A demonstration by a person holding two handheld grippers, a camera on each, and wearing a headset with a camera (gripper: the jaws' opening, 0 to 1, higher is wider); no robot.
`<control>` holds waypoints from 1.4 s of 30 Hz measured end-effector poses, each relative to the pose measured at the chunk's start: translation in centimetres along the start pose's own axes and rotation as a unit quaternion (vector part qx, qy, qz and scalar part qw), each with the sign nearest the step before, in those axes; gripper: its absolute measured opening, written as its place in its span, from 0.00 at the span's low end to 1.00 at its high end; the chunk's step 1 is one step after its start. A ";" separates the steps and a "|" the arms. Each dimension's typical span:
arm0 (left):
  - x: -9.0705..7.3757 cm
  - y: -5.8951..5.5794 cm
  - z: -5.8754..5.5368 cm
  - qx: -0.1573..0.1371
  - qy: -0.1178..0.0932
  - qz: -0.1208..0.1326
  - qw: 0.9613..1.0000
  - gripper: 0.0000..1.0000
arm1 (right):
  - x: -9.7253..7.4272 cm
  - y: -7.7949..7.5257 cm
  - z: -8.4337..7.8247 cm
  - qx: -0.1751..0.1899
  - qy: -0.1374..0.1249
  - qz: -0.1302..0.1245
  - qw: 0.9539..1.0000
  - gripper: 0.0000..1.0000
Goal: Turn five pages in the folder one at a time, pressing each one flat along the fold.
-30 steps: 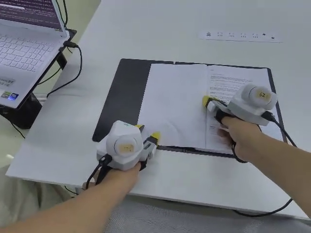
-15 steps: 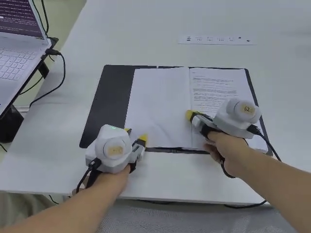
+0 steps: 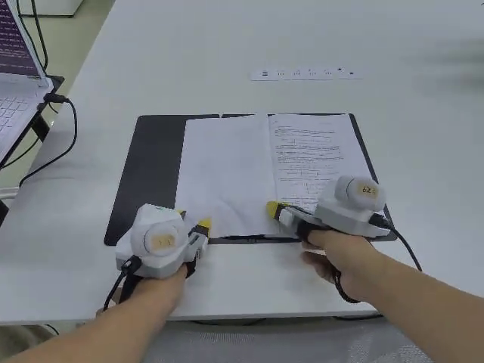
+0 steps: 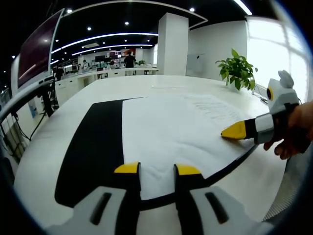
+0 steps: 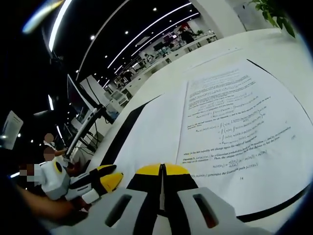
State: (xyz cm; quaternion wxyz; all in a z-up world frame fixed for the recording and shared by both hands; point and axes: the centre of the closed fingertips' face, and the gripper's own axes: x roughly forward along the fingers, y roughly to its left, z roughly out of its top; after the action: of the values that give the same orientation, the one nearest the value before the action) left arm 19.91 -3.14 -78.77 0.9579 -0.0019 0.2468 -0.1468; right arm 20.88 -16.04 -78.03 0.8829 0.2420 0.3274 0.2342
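Moved: right gripper (image 3: 272, 209) has slid along the fold toward the folder's (image 3: 150, 175) near edge; left gripper (image 3: 193, 220) unmoved.
Right fingers (image 5: 149, 170): together, tips at the fold.
Left fingers (image 4: 128, 169): apart, at the blank page's (image 3: 223, 170) near edge.
Folder: open flat on the white bench (image 3: 423, 151).

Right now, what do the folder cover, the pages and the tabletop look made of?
Folder cover: matte black, likely plastic or leatherette; no glare. Pages: thin white paper, faintly rippled, print on the right one. Tabletop: smooth white, probably laminate; soft even sheen.
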 end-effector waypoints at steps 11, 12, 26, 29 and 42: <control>-0.1 0.0 0.1 -0.003 0.003 0.002 1.000 0.26 | -2.2 0.4 -2.5 0.053 0.056 -0.008 0.997 0.00; 0.0 0.0 0.0 -0.002 0.003 0.002 1.000 0.26 | -2.4 0.5 -2.8 0.062 0.062 -0.009 0.996 0.00; 0.0 0.4 0.4 -0.030 0.033 -0.009 0.999 0.23 | -7.6 4.9 -2.8 0.112 0.096 -0.005 0.989 0.00; -0.1 -0.2 0.6 -0.062 0.069 -0.039 0.995 0.25 | -8.8 6.6 -0.9 0.133 0.056 0.015 0.989 0.00; -7.1 -4.8 8.2 -0.137 0.035 -0.110 0.984 0.44 | -15.5 5.3 6.8 0.084 -0.065 -0.065 0.992 0.00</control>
State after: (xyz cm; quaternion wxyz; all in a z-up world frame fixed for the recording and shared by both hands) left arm 16.53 -6.32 -67.85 0.9172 -0.1553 0.2966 -0.2157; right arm 13.80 -22.64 -63.20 0.8921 0.3084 0.3029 0.1313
